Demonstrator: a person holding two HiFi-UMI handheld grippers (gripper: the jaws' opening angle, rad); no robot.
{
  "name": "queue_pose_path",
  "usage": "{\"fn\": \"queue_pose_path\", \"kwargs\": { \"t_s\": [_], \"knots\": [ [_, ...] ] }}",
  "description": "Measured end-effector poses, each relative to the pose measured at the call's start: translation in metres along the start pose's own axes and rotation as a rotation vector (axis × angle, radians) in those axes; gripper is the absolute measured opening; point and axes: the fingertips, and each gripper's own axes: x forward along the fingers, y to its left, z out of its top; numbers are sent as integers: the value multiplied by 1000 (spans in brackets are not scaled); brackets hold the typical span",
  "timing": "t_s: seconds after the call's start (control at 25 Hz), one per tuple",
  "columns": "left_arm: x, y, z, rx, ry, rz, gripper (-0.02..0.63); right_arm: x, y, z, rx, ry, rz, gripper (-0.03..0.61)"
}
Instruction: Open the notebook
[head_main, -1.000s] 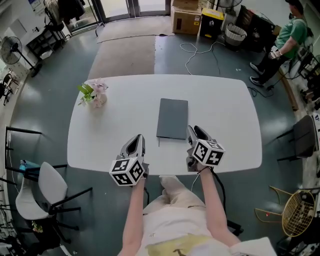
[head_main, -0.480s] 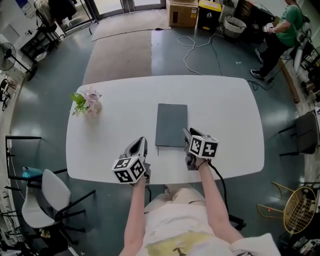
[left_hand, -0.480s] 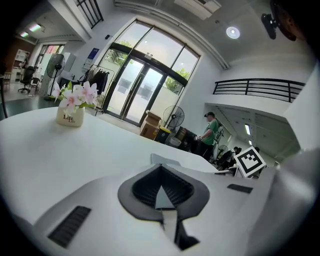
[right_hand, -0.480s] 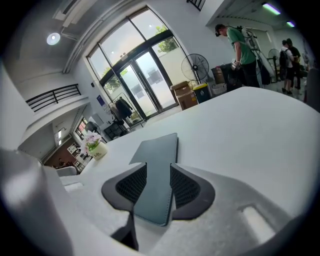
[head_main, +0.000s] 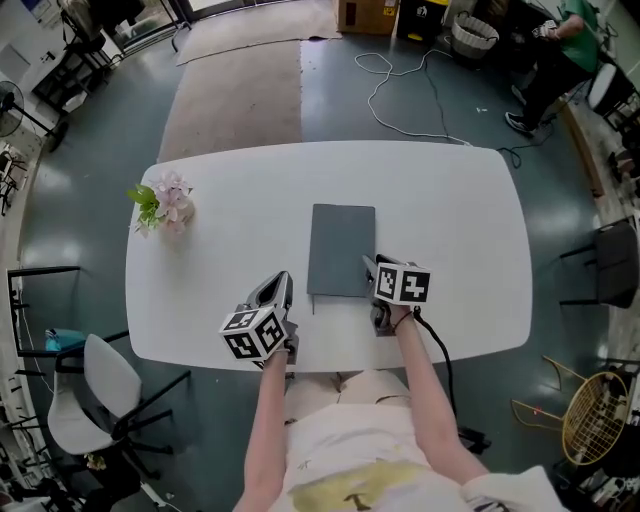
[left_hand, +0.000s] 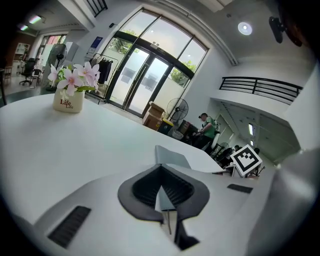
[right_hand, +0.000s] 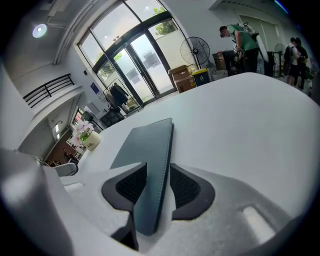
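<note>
A closed grey notebook (head_main: 340, 245) lies flat on the white table (head_main: 450, 220), long side running away from me. My right gripper (head_main: 368, 264) sits at its near right corner. In the right gripper view the notebook's stitched edge (right_hand: 150, 150) fills the gap between the two pads, so the right gripper (right_hand: 158, 167) is shut on it. My left gripper (head_main: 283, 278) rests left of the notebook's near end, apart from it. Its pads meet at the tip in the left gripper view (left_hand: 161, 167), shut and holding nothing. The notebook (left_hand: 170, 157) shows just beyond them.
A small pot of pink flowers (head_main: 162, 207) stands at the table's far left. A white chair (head_main: 90, 390) is by the near left corner and a dark chair (head_main: 610, 260) at the right. A person (head_main: 560, 40) stands far off at the top right, past cables on the floor.
My right gripper has moved left and forward onto the notebook's near right corner. The left gripper has hardly shifted. The head view has drifted a little.
</note>
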Motion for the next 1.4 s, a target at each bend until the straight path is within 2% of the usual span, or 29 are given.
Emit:
{"fn": "queue_pose_path", "kwargs": {
  "t_s": [0.32,0.68,0.96,1.12,1.4],
  "knots": [
    [11,8,-6,-16,42,-26,-2,9,5,-6,-12,58,45,126],
    [13,16,-4,5,99,-89,-2,5,0,-3,41,42,-11,58],
    [7,29,9,8,94,-123,-2,-9,14,8,70,-8,-31,37],
    [-2,39,23,20,61,-127,-2,-19,29,17,37,-28,-56,35],
    [-18,67,50,80,41,-94,-2,-31,65,33,-87,-57,-83,32]
  ]
}}
